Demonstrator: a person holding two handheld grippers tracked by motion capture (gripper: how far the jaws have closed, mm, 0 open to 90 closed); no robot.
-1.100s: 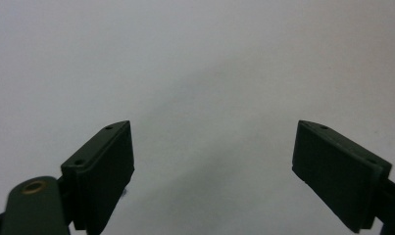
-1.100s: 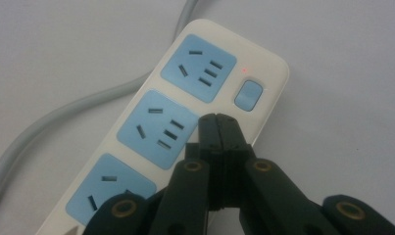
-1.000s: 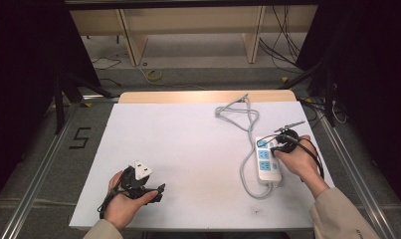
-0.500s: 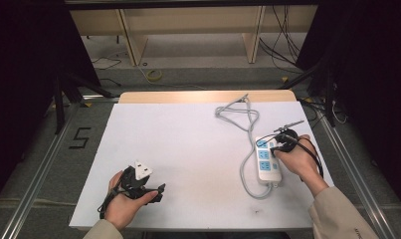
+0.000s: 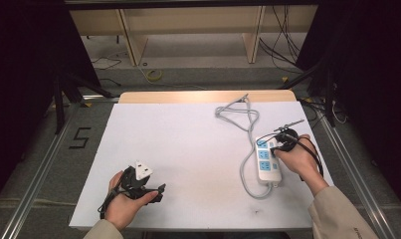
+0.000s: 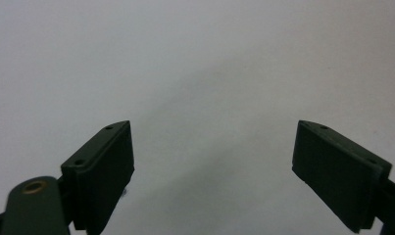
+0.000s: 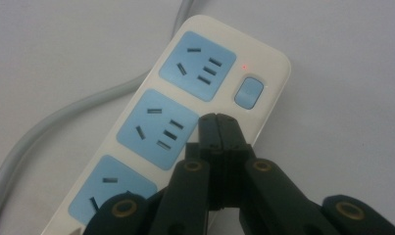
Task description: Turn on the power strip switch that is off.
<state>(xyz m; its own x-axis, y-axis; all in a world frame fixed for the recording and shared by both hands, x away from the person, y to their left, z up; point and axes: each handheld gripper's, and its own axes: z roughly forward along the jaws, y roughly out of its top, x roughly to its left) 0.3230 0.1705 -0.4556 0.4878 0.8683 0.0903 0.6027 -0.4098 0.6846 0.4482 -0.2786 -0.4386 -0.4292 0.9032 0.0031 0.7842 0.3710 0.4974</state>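
This looks like a lab or recording studio set up for filming tabletop work. A white-covered table (image 5: pixel 188 144) stands on a grey floor framed by metal rails (image 5: pixel 36 174), with a number five (image 5: pixel 80 138) taped beside it. Black curtains (image 5: pixel 24 74) close off both sides. Behind the table stand bare wooden shelves (image 5: pixel 188 25), with loose cables (image 5: pixel 280 47) trailing across the floor.
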